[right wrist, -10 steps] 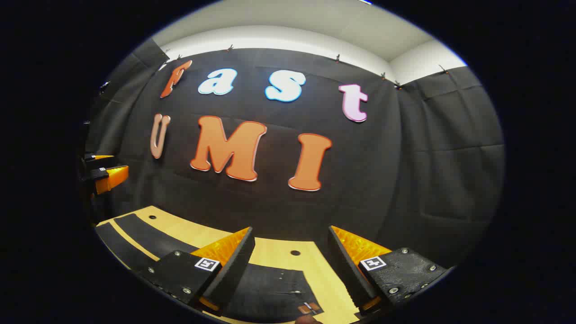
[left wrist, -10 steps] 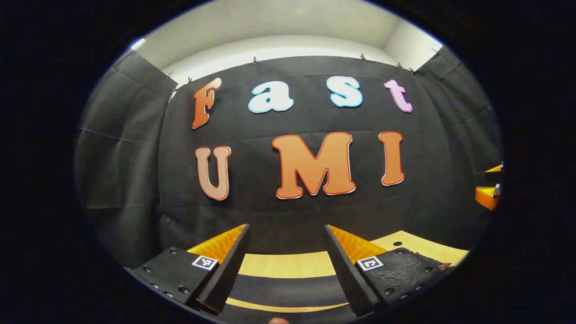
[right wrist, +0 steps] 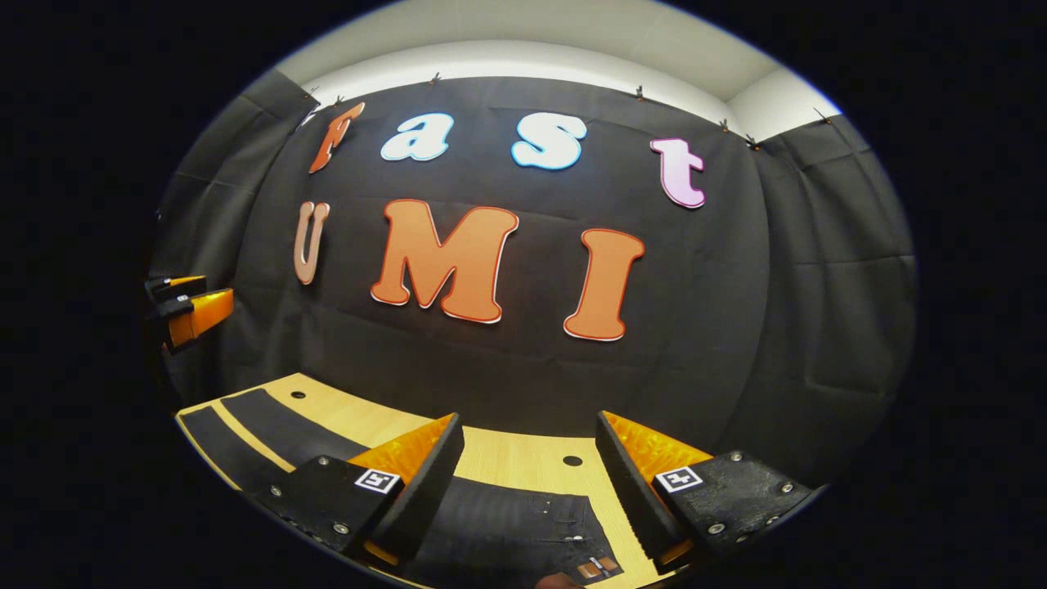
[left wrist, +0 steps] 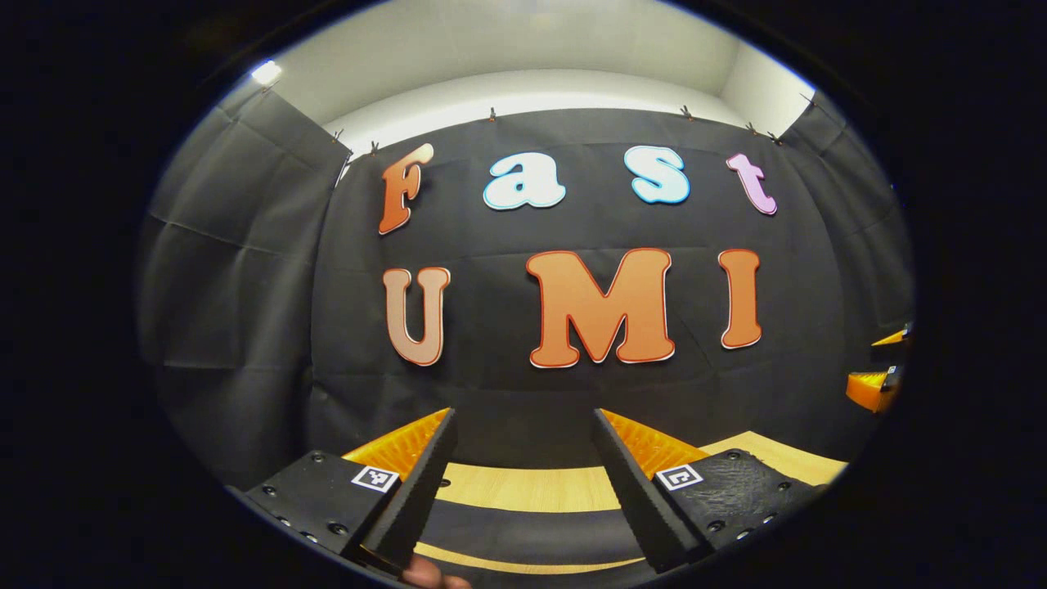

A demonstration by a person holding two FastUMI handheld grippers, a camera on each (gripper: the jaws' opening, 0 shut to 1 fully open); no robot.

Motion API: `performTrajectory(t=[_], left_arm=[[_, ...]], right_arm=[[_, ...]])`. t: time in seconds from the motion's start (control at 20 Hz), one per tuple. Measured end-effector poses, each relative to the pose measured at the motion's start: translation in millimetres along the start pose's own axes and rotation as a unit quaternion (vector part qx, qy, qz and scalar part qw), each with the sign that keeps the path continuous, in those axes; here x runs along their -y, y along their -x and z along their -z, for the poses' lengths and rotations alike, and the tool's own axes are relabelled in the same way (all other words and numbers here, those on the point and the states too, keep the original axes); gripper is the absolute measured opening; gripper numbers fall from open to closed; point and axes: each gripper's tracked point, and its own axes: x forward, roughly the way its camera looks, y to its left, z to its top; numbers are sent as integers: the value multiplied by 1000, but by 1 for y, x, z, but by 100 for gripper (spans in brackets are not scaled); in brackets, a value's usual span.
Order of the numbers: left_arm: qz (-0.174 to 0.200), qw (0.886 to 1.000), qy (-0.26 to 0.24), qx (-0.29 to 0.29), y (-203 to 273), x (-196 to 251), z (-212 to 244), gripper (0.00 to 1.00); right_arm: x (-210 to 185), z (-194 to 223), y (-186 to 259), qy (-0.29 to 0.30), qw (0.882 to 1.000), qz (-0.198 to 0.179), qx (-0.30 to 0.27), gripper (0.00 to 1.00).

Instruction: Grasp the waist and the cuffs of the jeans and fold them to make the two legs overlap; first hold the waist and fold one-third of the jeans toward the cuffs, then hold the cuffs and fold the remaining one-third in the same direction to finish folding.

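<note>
Both tools have drifted a little, so the wall sits further right than before. The right tool [right wrist: 530,483] is spread wide and holds nothing, like the left tool [left wrist: 523,483]. The dark jeans [right wrist: 507,523] lie flat on the desk [right wrist: 507,454] (waist under the right tool). A shallow pinch could slip off the thick waistband.

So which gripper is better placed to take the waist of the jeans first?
Probably the right gripper: its open jaws frame the waist end of the jeans, brown patch visible. The left gripper, also open, looks over the legs lying on the table.
</note>
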Motion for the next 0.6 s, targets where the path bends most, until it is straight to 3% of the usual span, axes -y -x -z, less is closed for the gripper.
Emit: performTrajectory(t=[0.35,0.6], left_arm=[[30,999,-10,0,-23,-7,11,98],[3,999,-9,-40,-31,-49,37,100]], right_arm=[[-38,-1,-4,-24,1000,18,0,98],[-28,17,-10,-17,999,42,-27,98]])
